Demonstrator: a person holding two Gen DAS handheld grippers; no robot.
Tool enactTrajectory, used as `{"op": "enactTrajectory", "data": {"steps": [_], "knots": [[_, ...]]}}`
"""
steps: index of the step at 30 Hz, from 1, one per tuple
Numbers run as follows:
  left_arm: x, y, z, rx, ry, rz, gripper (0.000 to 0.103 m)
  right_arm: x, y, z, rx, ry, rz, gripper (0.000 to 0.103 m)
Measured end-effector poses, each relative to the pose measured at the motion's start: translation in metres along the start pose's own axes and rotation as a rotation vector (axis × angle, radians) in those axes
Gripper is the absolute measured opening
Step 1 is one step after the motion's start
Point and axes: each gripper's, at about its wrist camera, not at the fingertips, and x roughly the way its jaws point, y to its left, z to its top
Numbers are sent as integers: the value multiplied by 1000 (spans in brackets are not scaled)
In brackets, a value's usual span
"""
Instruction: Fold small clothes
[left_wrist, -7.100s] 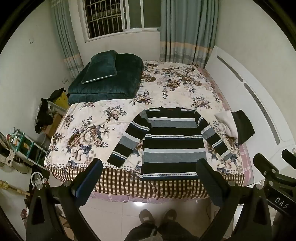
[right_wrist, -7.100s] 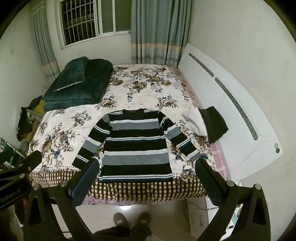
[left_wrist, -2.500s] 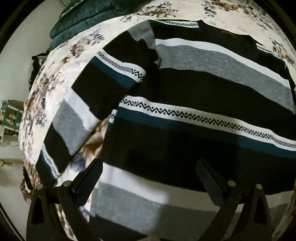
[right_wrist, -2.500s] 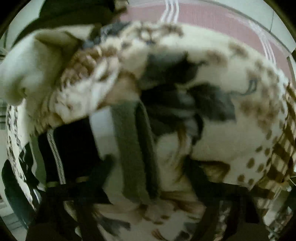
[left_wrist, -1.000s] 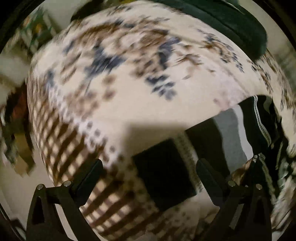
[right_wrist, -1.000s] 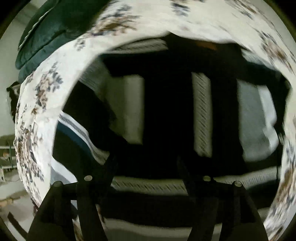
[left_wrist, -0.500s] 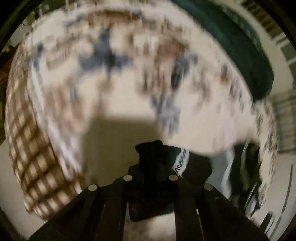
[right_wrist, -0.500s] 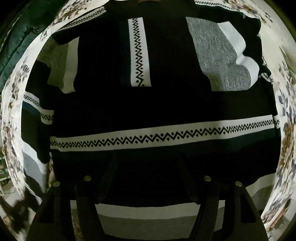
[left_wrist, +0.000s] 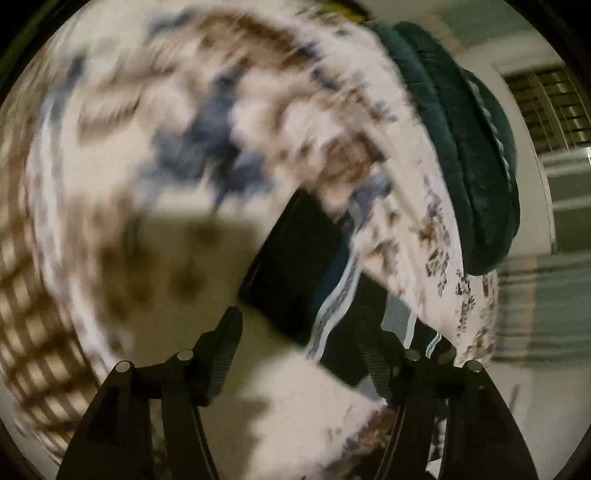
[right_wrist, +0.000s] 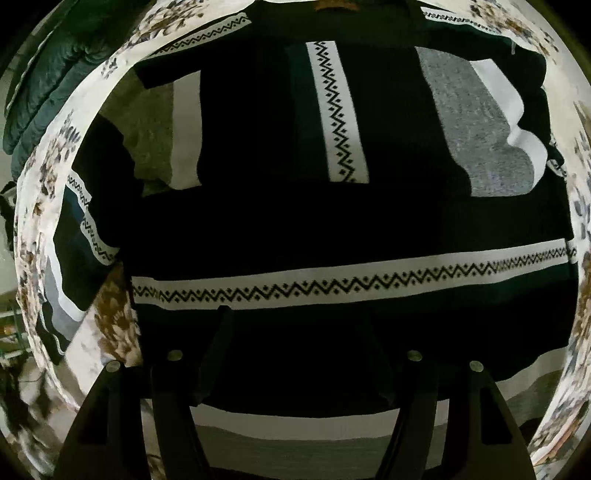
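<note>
left gripper (left_wrist: 301, 339): jaws opening, blurred sleeve cuff (left_wrist: 295, 258) just beyond, unclamped
right gripper (right_wrist: 295, 336): jaws apart over striped sweater (right_wrist: 332, 229)
bed (left_wrist: 110, 166): floral sheet

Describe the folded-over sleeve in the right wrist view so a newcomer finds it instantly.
Start at the floral bedspread, then the striped sweater spread flat on it. The sleeve lies across the chest just under the collar; its stripes run up and down, crossing the body's sideways stripes.
</note>
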Motion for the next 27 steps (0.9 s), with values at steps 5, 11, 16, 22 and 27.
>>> {"op": "enactTrajectory", "data": {"steps": [5,11,16,22,27], "knots": [[34,8,-7,-145,-4,-80,60,2,-10,-3,19,-1,-2,70],[56,-53,20,81,-133,151,5,-17,-53,-3,77,-24,-12,70],[41,-136,6,330,-216,183,4,-38,-95,4,132,-53,5,70],[50,-265,-76,681,-198,100,5,-61,-150,17,202,-114,39,70],[103,-352,-203,890,-32,-2,5,-63,-172,47,215,-148,33,70]]}}
